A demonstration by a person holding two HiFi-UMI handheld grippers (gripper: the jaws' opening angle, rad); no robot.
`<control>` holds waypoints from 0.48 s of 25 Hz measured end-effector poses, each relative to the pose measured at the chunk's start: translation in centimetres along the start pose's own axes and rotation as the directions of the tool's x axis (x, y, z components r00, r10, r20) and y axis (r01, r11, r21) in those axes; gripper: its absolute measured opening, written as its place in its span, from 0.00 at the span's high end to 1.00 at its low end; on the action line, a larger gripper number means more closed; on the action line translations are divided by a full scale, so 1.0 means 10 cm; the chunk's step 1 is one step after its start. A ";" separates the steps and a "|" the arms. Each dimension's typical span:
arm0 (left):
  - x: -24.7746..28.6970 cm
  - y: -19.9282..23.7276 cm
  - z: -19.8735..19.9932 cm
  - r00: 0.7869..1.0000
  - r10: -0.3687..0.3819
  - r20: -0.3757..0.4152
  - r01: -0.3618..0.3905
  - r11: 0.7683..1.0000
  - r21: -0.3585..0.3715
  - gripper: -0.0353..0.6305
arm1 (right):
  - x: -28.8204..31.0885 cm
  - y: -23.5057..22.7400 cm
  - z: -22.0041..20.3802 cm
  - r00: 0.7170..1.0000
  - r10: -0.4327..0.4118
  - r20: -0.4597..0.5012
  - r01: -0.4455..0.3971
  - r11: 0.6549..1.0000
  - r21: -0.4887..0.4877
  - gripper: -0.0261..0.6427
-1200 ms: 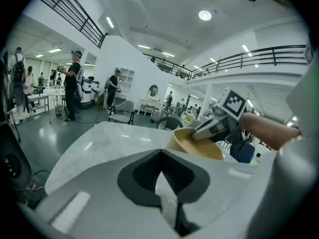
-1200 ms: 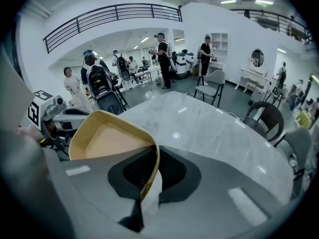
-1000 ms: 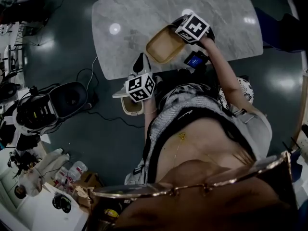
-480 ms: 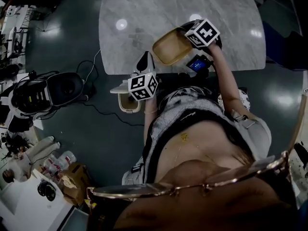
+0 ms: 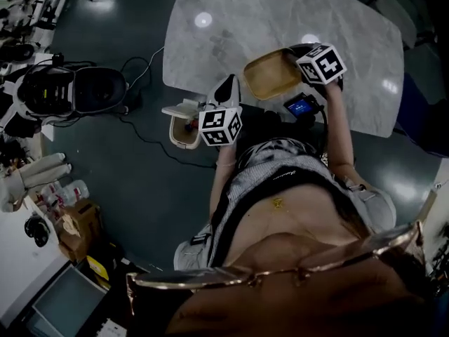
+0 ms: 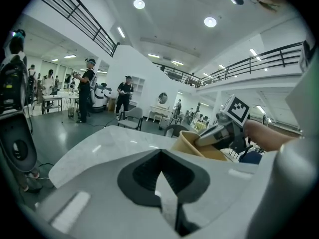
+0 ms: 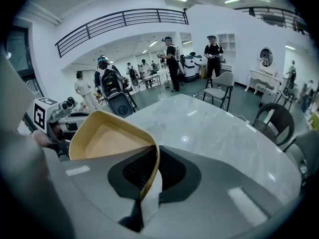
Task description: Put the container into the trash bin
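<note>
A tan, shallow container (image 5: 269,76) hangs tilted over the near edge of the marble table (image 5: 231,27). My right gripper (image 5: 291,60) is shut on its rim; in the right gripper view the rim (image 7: 152,163) runs between the jaws of that gripper (image 7: 148,180). A small beige trash bin (image 5: 184,132), its lid up, stands on the floor below the table edge. My left gripper (image 5: 226,90) is just to the right of the bin, pointing at the table. The left gripper (image 6: 161,158) is shut on nothing. The left gripper view shows the container (image 6: 189,144) ahead, but not the bin.
A black wheeled machine (image 5: 66,90) and cables (image 5: 140,69) lie on the floor to the left. Boxes and bottles (image 5: 74,220) crowd the lower left. Chairs (image 7: 222,91) and several standing people (image 7: 214,51) are beyond the table's far side.
The head view has swung, so table, bin and grippers sit further right in the frame. The bin now shows clear to the left of the left gripper. The right gripper still holds the container.
</note>
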State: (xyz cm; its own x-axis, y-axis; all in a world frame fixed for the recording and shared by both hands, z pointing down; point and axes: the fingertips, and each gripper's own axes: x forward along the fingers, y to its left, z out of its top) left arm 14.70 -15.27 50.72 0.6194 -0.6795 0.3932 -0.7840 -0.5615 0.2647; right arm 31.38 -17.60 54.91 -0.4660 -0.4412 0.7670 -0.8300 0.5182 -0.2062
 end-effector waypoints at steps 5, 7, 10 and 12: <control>-0.09 0.03 0.00 1.000 0.023 0.016 -0.023 1.000 -0.007 0.95 | 0.05 0.08 -0.01 1.000 0.003 -0.021 -0.003 0.999 -0.035 0.90; -0.14 0.03 0.00 0.999 0.024 0.023 -0.024 1.000 -0.008 0.95 | 0.05 0.12 -0.02 1.000 -0.001 -0.021 0.000 0.999 -0.039 0.90; -0.29 0.15 0.00 0.999 0.033 0.039 -0.032 0.999 -0.016 0.95 | 0.12 0.27 0.02 1.000 0.003 -0.019 -0.004 0.999 -0.045 0.90; -0.42 0.26 -0.01 0.998 0.045 0.047 -0.044 0.999 -0.025 0.95 | 0.19 0.39 0.07 1.000 0.008 -0.024 -0.010 0.999 -0.048 0.90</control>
State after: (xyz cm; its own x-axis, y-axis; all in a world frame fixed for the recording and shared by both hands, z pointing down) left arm 10.02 -13.86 49.82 0.5848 -0.7257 0.3624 -0.8111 -0.5191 0.2696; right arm 27.03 -16.90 55.11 -0.4656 -0.4192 0.7794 -0.8098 0.5571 -0.1841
